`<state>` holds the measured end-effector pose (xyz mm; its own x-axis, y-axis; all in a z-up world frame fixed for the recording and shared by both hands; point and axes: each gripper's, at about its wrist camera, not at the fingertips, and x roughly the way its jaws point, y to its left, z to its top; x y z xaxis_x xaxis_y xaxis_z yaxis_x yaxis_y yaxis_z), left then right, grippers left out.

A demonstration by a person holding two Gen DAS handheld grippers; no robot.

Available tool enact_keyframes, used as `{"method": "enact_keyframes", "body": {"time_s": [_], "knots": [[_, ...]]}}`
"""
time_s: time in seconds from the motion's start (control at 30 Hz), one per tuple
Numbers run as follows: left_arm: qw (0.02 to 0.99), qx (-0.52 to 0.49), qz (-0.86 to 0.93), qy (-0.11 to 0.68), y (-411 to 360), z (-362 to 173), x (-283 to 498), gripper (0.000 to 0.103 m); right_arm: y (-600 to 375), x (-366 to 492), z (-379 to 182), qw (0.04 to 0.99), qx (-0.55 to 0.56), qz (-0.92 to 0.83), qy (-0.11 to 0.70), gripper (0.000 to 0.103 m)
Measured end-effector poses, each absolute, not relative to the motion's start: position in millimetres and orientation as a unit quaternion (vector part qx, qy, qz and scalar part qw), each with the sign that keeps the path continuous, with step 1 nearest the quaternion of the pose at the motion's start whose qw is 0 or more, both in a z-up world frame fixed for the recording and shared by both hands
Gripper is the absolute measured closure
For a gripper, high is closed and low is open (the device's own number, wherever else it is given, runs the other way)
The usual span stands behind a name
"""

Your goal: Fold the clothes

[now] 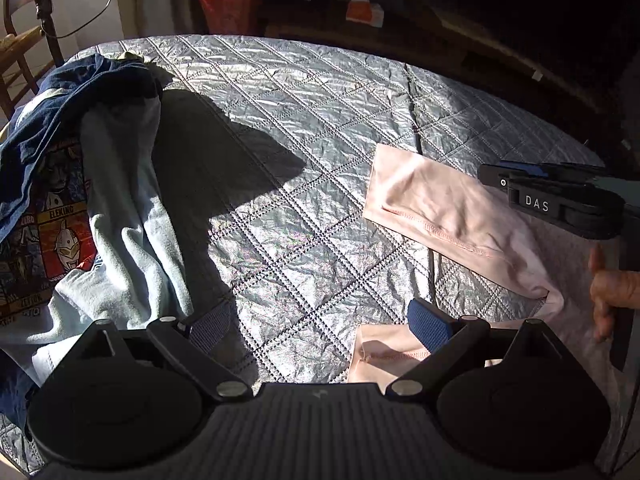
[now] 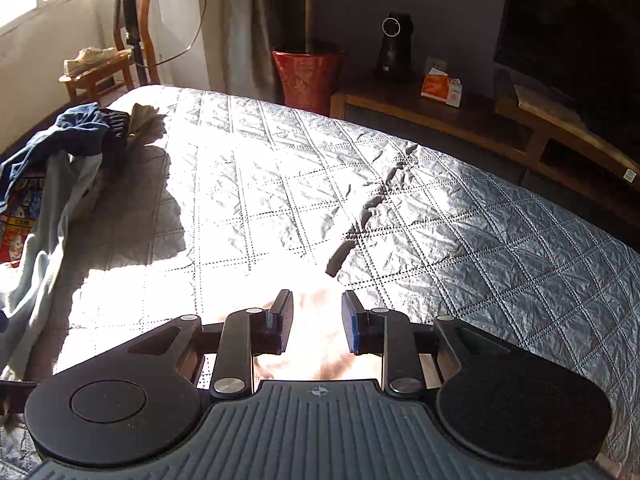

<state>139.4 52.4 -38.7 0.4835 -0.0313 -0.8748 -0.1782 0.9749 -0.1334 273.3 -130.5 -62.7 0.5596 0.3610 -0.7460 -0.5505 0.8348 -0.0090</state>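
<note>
Right now a pink garment (image 1: 448,216) lies flat on the bed (image 1: 280,128), over on its right side, with one sleeve stretched out across the silver quilt. It is spread flat like that, I think, so its parts can be turned over one at a time and made neat. The left gripper (image 1: 320,328) hangs low over the near edge of the pink cloth with its jaws wide apart and nothing between them, so it looks ready to help but is not holding anything. The right gripper (image 2: 316,322) sits over the pink cloth too, pointing down at it. Its jaws stand partway apart, and the bright sun washes out the cloth under them, so the pads do not seem to press on anything. From the left camera you can see a hand (image 1: 612,292) wrapped round that gripper's handle. Away on the left side of the bed is a heap of other clothes (image 1: 80,184), a dark blue one, a pale blue one and one with cartoon pictures. They are probably piled there to wait their turn, well apart from the pink one, so the middle of the bed stays free for folding.
</note>
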Motion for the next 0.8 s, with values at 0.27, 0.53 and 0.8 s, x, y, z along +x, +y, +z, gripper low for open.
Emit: {"method": "enact_keyframes", "body": {"time_s": [0.27,0.53,0.8], "knots": [[0.851,-0.125,0.056,0.507,71,-38,139,0.008,-102,319,-93,0.837,-0.168,0.295,0.429,0.048],[0.849,-0.135,0.053,0.509,74,-39,140,0.008,-99,320,-102,0.833,-0.151,0.307,0.434,0.101],[0.849,-0.147,0.072,0.503,83,-37,140,0.008,-121,275,-44,0.879,-0.152,0.285,0.351,0.102]]}}
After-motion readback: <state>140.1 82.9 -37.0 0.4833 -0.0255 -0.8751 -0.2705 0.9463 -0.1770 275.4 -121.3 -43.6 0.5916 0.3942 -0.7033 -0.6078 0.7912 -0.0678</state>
